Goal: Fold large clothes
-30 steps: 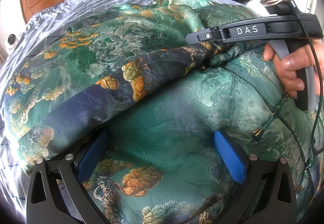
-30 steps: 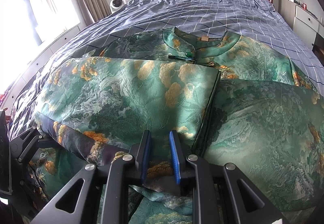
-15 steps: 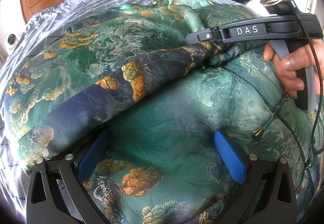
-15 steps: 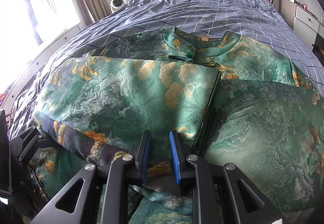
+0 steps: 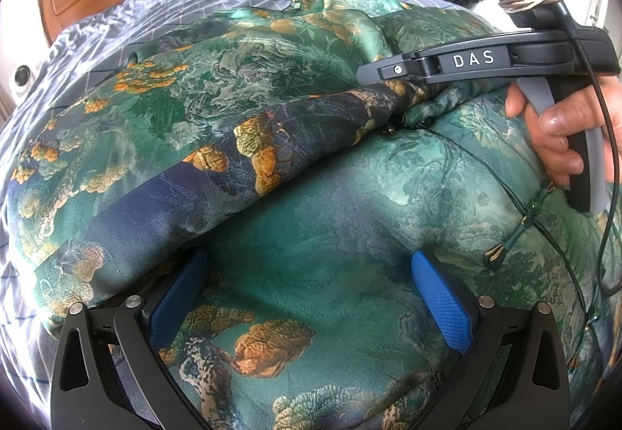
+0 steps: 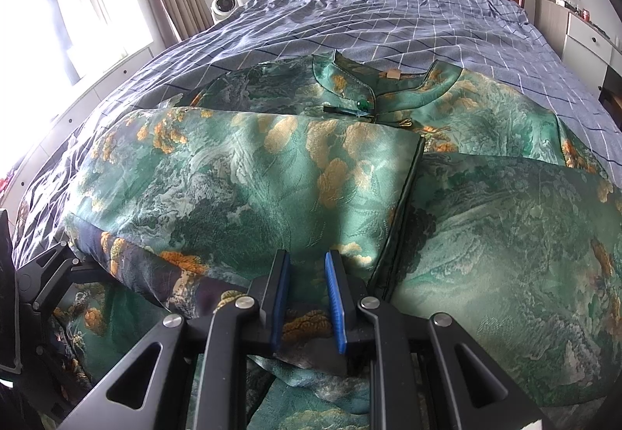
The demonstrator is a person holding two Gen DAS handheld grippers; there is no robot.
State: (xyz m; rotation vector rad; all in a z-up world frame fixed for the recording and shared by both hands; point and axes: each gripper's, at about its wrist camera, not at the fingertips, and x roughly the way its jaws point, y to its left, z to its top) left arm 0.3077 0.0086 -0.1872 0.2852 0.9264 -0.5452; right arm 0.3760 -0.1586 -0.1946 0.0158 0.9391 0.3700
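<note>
One bed [image 6: 408, 14], checked blue-grey cover, wooden headboard. One garment [image 6: 241, 181], green brocade with gold flowers, spread across the bed, a fold laid over its left half, collar toward the headboard. Its lower hem runs out of frame. Two tongs: right tongs [image 6: 307, 298] nearly pressed together, pinching a bunched fold of the garment; left tongs [image 5: 311, 298] spread wide over the cloth, pinching nothing. One hand [image 5: 559, 126] on the right handle. One white camera [image 6: 224, 4] beside the curtain.
</note>
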